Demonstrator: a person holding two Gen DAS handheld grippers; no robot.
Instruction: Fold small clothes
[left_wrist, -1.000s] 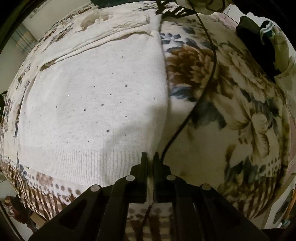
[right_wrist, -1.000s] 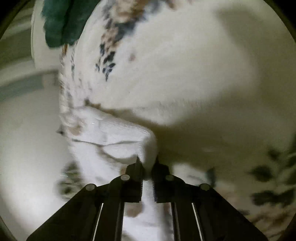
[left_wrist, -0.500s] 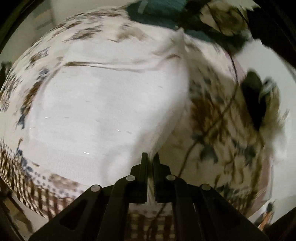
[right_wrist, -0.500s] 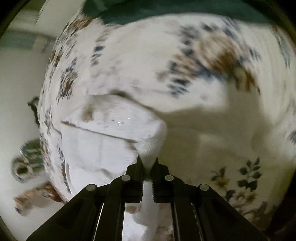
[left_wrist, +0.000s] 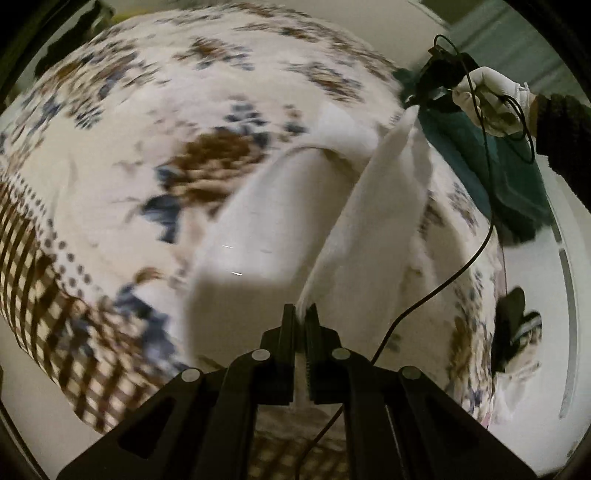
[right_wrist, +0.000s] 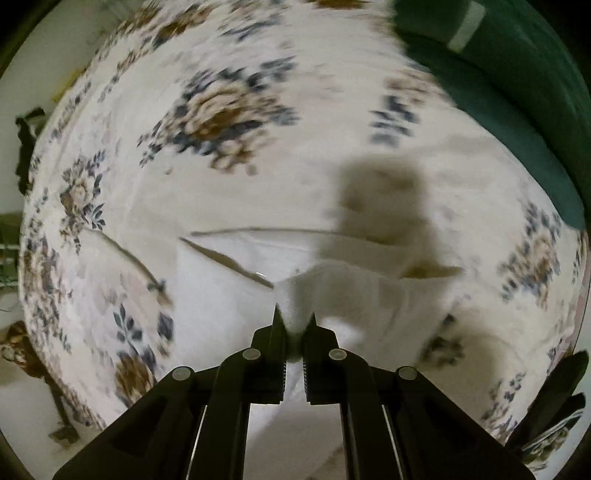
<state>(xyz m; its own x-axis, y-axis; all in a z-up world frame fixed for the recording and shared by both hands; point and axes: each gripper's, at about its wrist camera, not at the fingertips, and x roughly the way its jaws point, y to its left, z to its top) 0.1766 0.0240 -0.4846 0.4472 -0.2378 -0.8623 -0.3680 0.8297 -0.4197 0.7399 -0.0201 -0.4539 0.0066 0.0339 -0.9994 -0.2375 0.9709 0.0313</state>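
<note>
While both grippers pinch white garment (left_wrist: 258, 221) lifted off floral sheet (left_wrist: 129, 147) | L gripper (left_wrist: 303, 314) fingers clamp hem edge | R gripper (right_wrist: 294, 321) fingers clamp a fold | obstacles: teal cloth (left_wrist: 517, 177) beside garment, black cable (left_wrist: 443, 284) across sheet, gloved R hand (left_wrist: 491, 99) far side | sheet left of garment bare.

Garment (left_wrist: 258, 229) on cloth (left_wrist: 110, 155) (lifted edge)
</note>
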